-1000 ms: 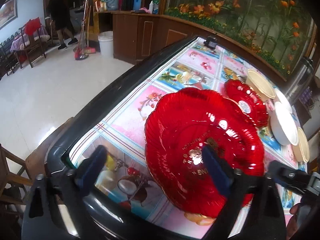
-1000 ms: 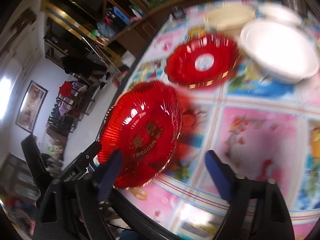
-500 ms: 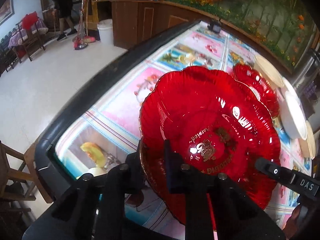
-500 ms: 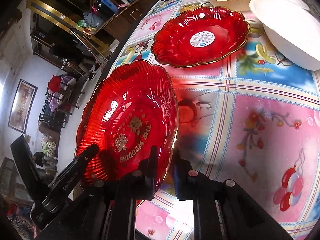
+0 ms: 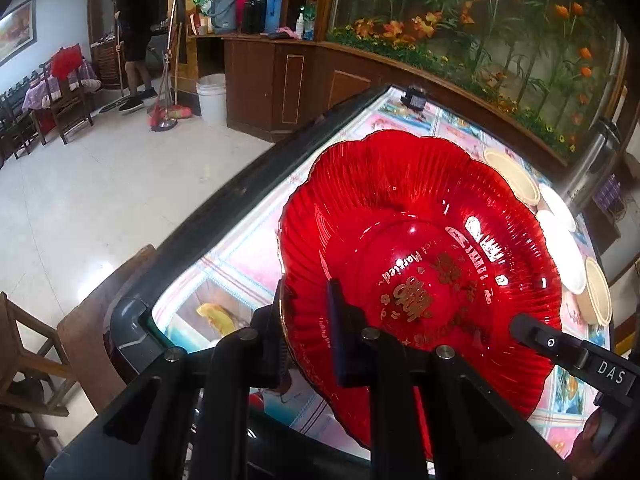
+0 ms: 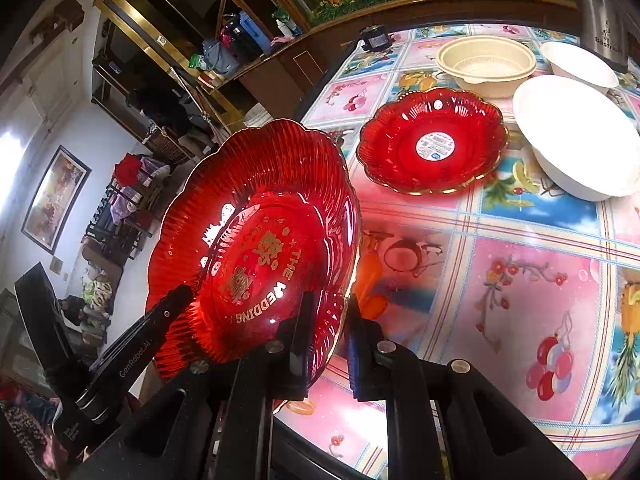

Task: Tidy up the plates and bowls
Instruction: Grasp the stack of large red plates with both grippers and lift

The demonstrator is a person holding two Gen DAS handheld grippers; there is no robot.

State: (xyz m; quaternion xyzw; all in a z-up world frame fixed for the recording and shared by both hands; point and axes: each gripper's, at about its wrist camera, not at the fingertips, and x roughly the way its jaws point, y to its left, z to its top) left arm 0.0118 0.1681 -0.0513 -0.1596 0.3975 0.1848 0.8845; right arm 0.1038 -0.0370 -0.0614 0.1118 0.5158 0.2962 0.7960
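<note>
A large red scalloped plate [image 5: 400,216] with gold lettering is held tilted above the table's near left edge. My left gripper [image 5: 306,316] is shut on its left rim. My right gripper [image 6: 328,332] is shut on its right rim; the plate also shows in the right wrist view [image 6: 256,216]. A second red plate [image 6: 432,140] with a white sticker lies flat on the table beyond. A cream bowl [image 6: 486,65] and two white bowls [image 6: 576,136] [image 6: 580,65] stand behind and right of it.
The table [image 6: 500,280] has a colourful patterned cloth and a dark rim [image 5: 224,216]. A small black device [image 6: 374,40] and a steel urn [image 6: 604,12] stand at the far edge. A wooden chair [image 5: 24,340] stands at the left of the table.
Both grippers were open a second ago, then closed on opposite rims of the large red plate. The plate has since lifted and tilted up off the table.
</note>
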